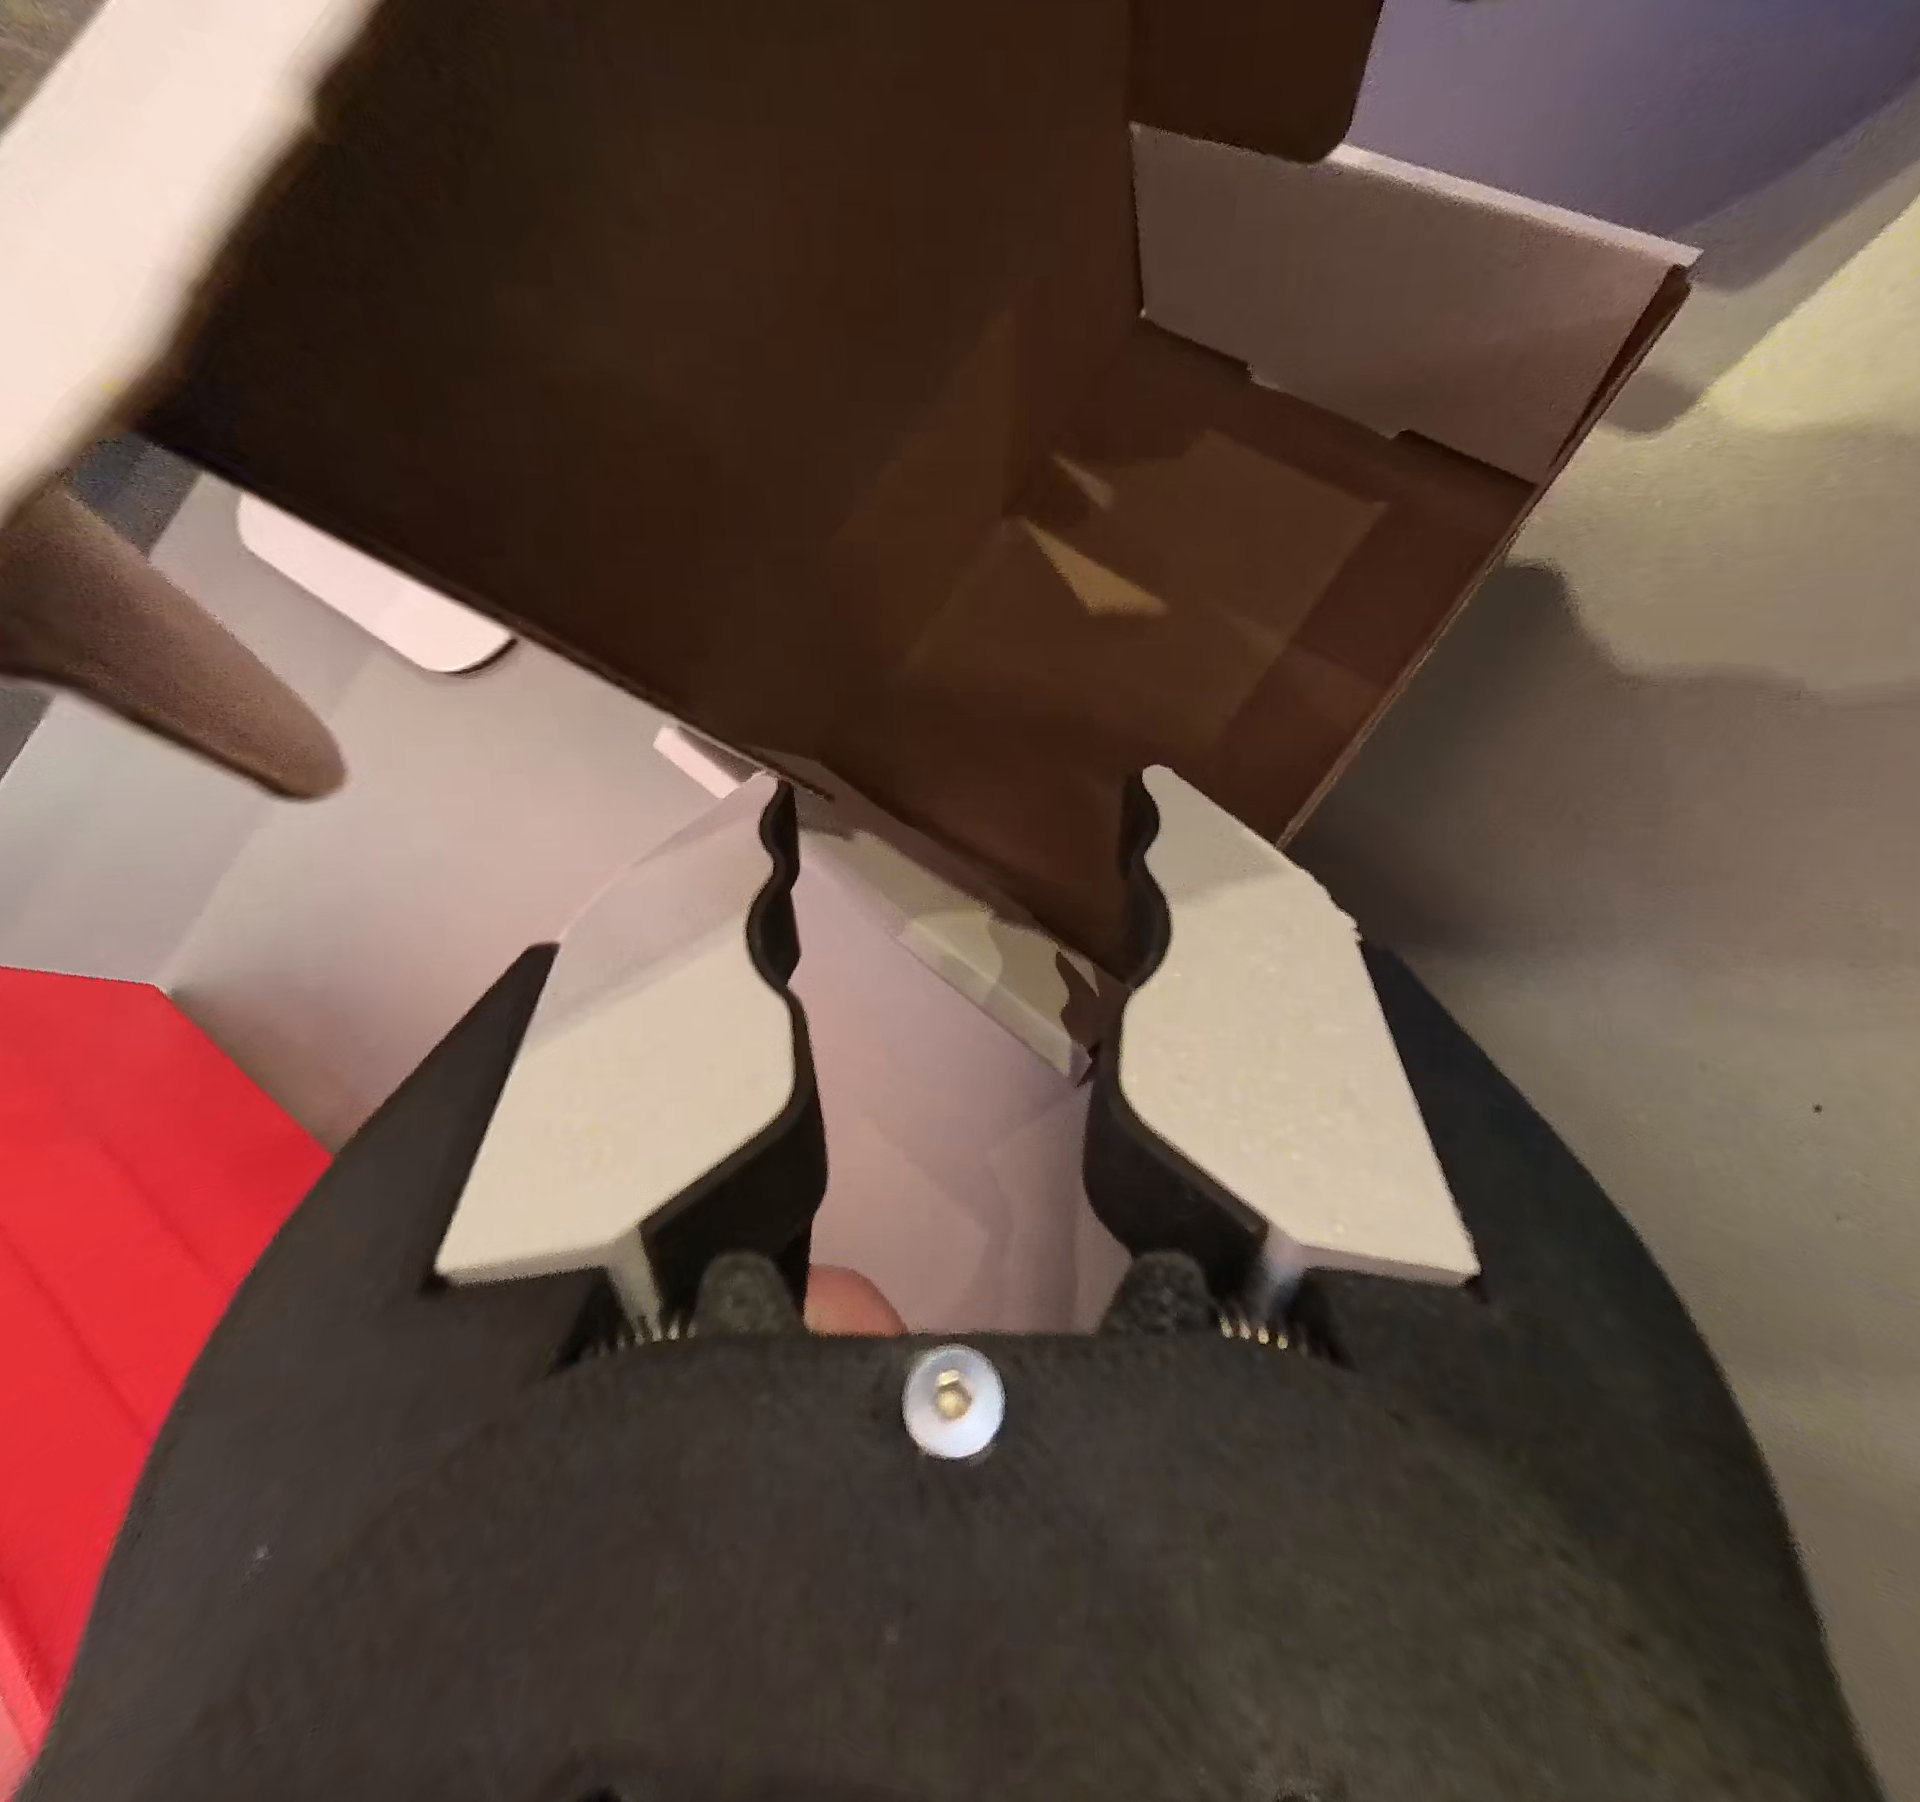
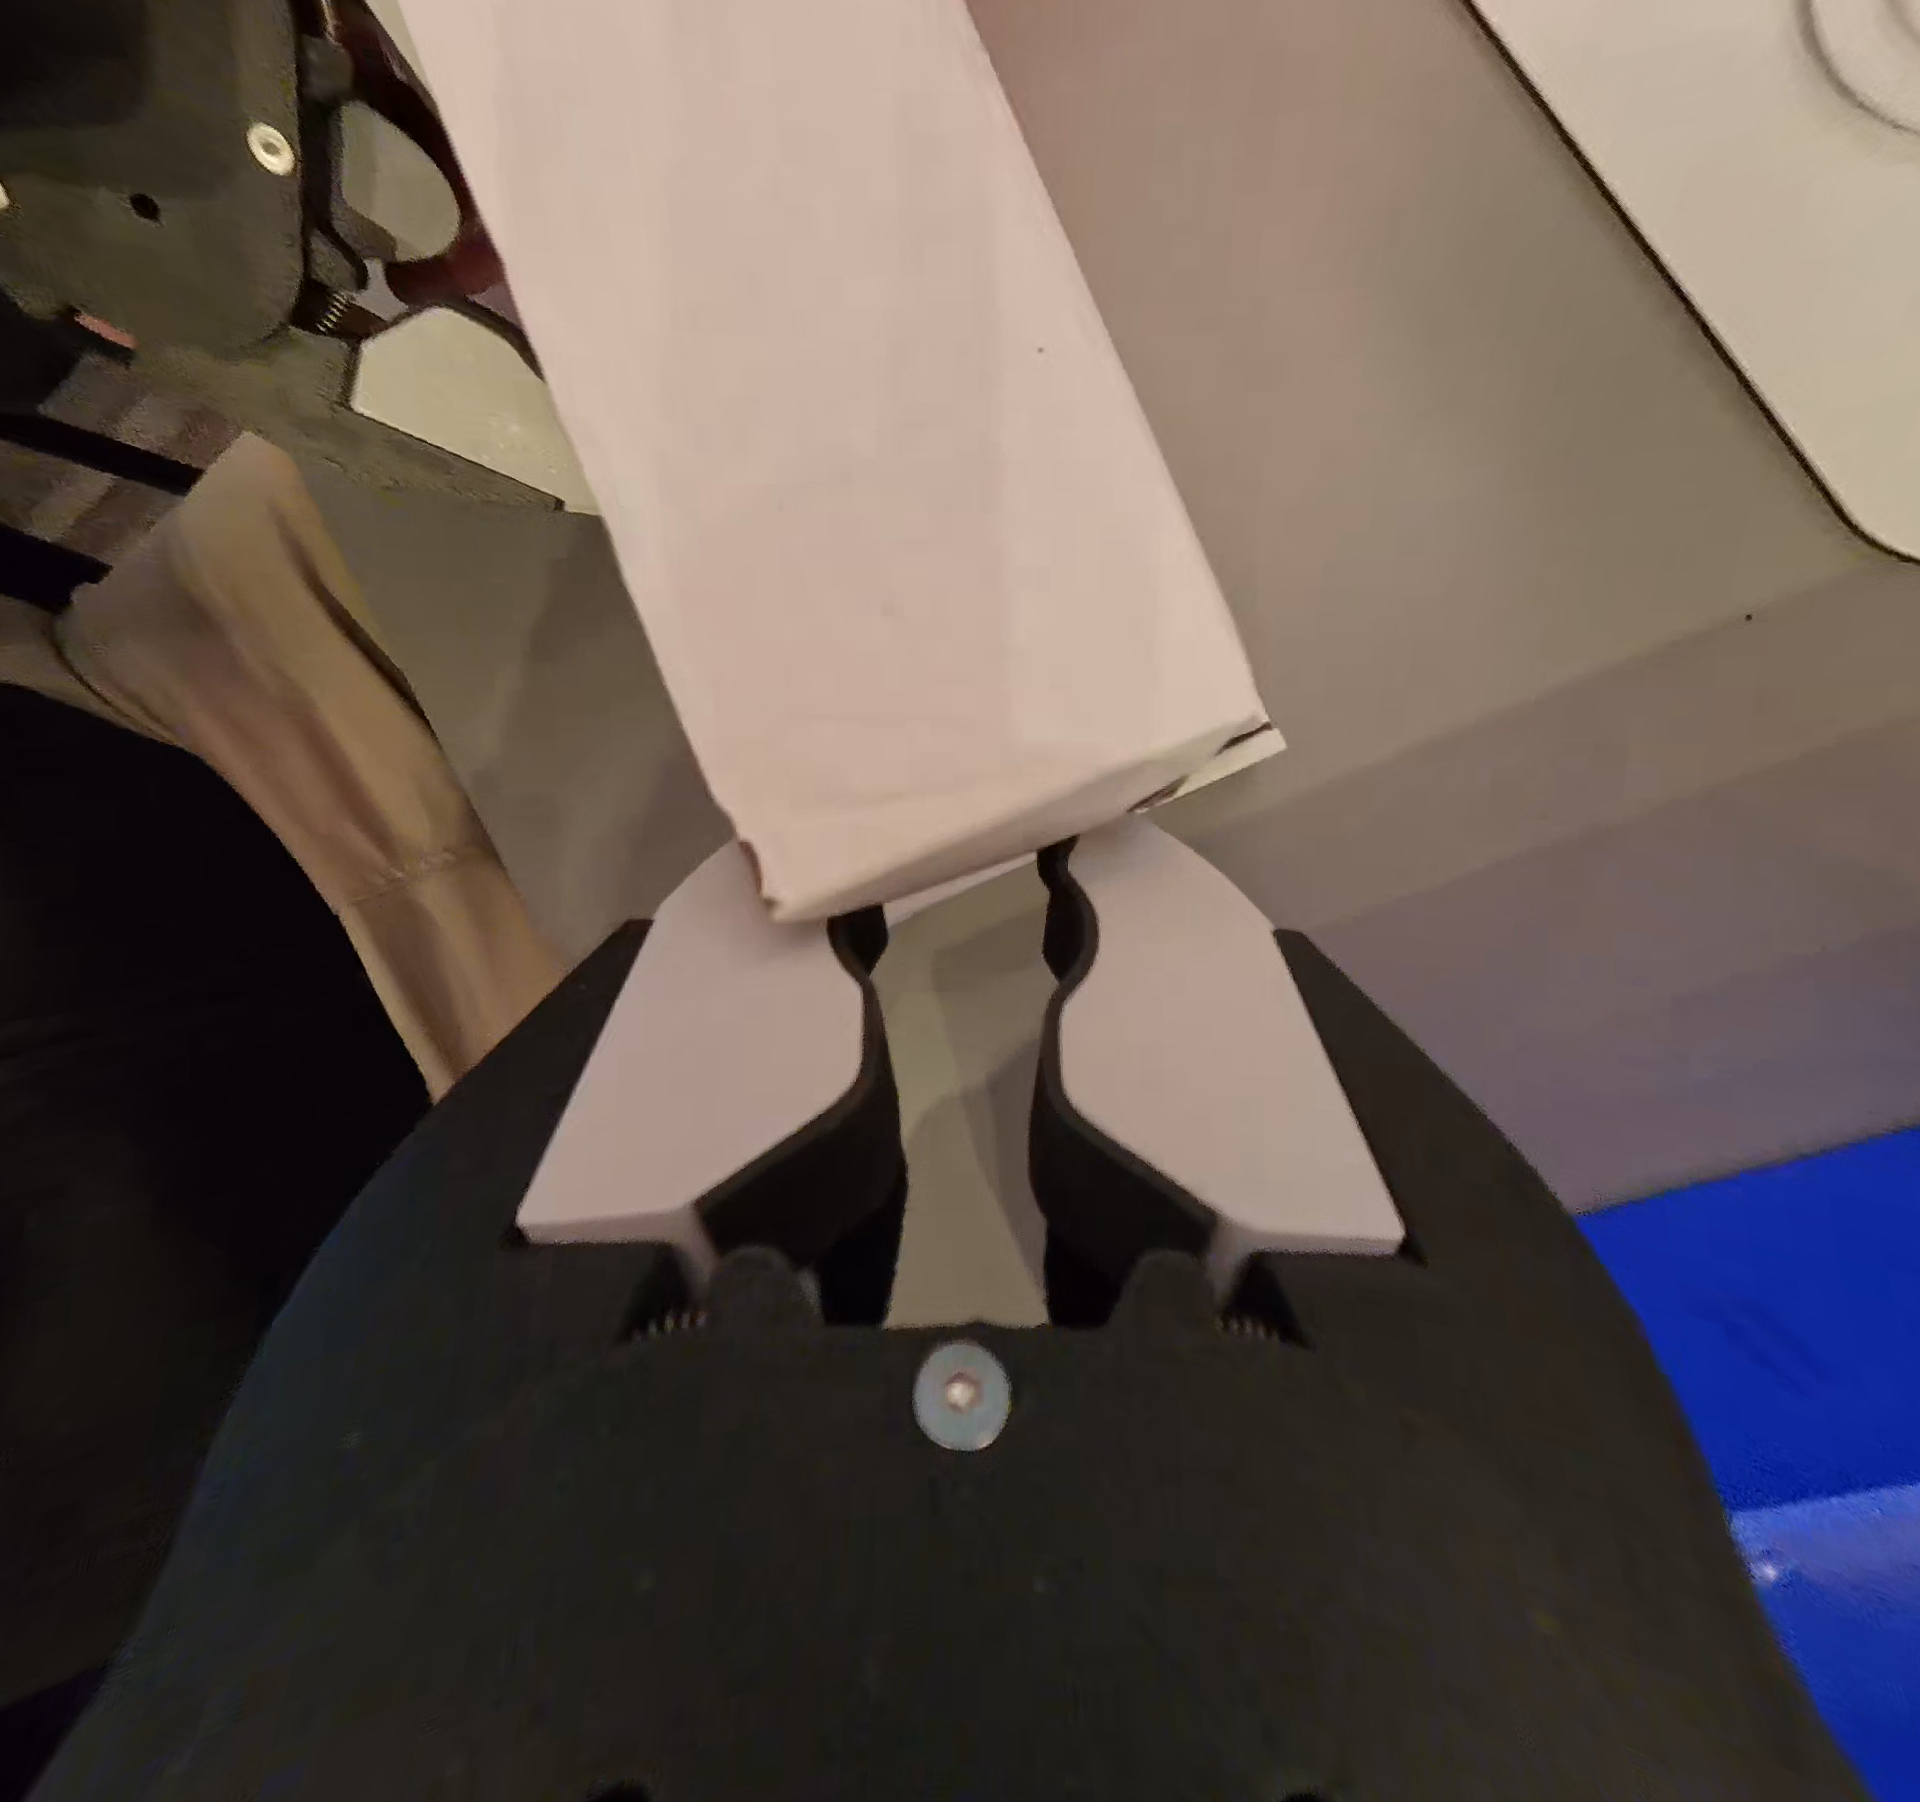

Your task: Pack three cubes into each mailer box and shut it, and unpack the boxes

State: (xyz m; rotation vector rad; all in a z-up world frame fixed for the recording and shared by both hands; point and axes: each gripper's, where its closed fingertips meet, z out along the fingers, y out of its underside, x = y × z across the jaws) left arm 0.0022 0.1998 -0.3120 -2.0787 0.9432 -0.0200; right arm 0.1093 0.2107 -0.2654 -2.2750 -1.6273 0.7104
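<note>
A grey surface point(image 1: 1714, 921) carries a red bin point(image 1: 125, 1181) at one side, a blue one point(image 2: 1787, 1357) opposite, and what looks like a white tray point(image 2: 1704, 194).

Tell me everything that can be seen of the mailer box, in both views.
The mailer box is cardboard, white outside and brown inside. It is open: the left wrist view looks into its brown inside, where no cube is visible, with a raised lid panel to the upper left. It appears tilted and lifted off the grey table. Its near edge lies between the open jaws of the left gripper. In the right wrist view its long white outer face runs slanted, and its lower corner overlaps the fingers of the right gripper, whose jaws stand apart.
</note>
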